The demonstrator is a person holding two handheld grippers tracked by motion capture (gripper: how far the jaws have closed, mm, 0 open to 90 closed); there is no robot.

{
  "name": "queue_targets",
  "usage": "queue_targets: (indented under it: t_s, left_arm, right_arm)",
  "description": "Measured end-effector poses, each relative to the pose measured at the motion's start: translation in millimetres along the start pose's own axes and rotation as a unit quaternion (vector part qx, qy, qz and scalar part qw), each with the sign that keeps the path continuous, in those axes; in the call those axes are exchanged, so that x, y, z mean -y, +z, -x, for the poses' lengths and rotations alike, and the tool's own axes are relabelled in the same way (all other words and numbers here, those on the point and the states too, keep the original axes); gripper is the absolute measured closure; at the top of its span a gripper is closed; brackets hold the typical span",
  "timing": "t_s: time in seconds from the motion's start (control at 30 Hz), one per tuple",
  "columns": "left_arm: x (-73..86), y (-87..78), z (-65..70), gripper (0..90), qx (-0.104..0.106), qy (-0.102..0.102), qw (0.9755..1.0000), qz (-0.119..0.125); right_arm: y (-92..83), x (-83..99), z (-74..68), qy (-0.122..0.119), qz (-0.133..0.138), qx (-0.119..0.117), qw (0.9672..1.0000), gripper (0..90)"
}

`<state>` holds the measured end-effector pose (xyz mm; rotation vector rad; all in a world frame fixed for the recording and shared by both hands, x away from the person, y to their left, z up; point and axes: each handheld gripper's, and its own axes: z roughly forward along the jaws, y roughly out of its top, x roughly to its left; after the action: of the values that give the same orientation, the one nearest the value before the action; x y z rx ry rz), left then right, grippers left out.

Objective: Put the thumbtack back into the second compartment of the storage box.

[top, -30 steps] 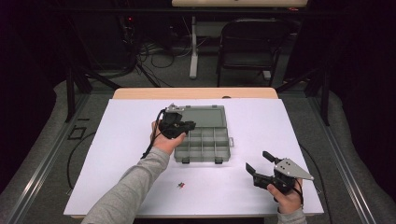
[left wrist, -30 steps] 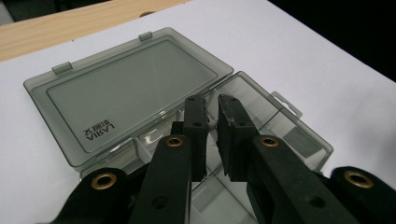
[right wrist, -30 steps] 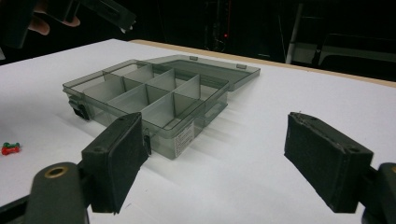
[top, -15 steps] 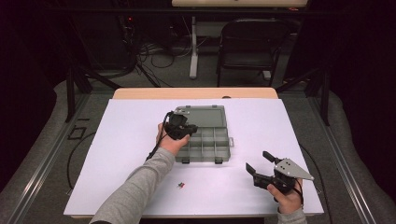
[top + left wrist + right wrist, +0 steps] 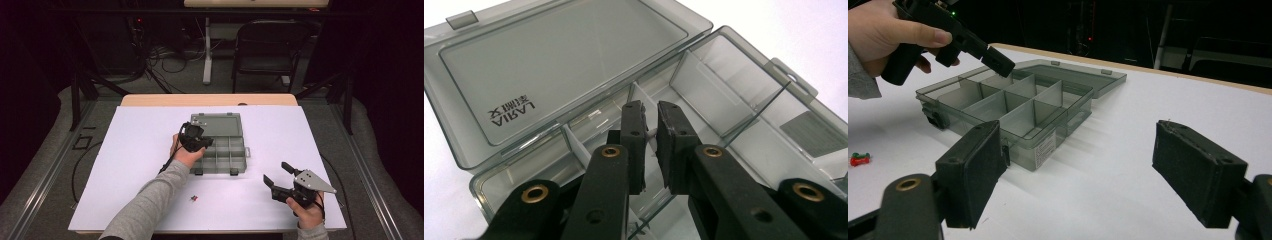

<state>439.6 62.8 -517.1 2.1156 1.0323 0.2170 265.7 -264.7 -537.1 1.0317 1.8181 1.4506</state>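
A grey transparent compartment box (image 5: 222, 149) is seen near the middle of the white table (image 5: 130, 150), its lid (image 5: 559, 65) laid open flat on the far side. The left gripper (image 5: 200, 142) is held over the box's left part, its tips dipped toward a compartment close to the hinge. In the left gripper view its 2 jaws are seen nearly closed, with a narrow gap left between the pads; a small pale piece (image 5: 652, 134) is glimpsed in that gap, but whether it is pinched or merely lies behind cannot be told. In the right gripper view the same gripper is seen angled down over the far-left compartments.

The right gripper (image 5: 280, 175) is held near the table's front right corner, well apart from the box, with its jaws spread wide and nothing between them. A small red and green item (image 5: 194, 198) lies on the table in front of the box, apart from both grippers.
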Motion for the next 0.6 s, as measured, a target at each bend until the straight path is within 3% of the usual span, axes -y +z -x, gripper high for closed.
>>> queue_targets:
  t_s: [0.4, 0.6]
  left_arm:
    - [1.4, 2.1, 1.1, 81.8, 0.001, 0.003, 1.0, -0.004]
    - [0.9, -0.2, 1.9, 73.4, 0.012, 0.005, 0.9999, -0.001]
  right_arm:
    - [0.1, 0.1, 0.1, 0.001, -0.001, -0.001, 1.0, 19.5]
    - [0.1, 0.1, 0.1, 0.001, -0.001, -0.001, 1.0, 19.5]
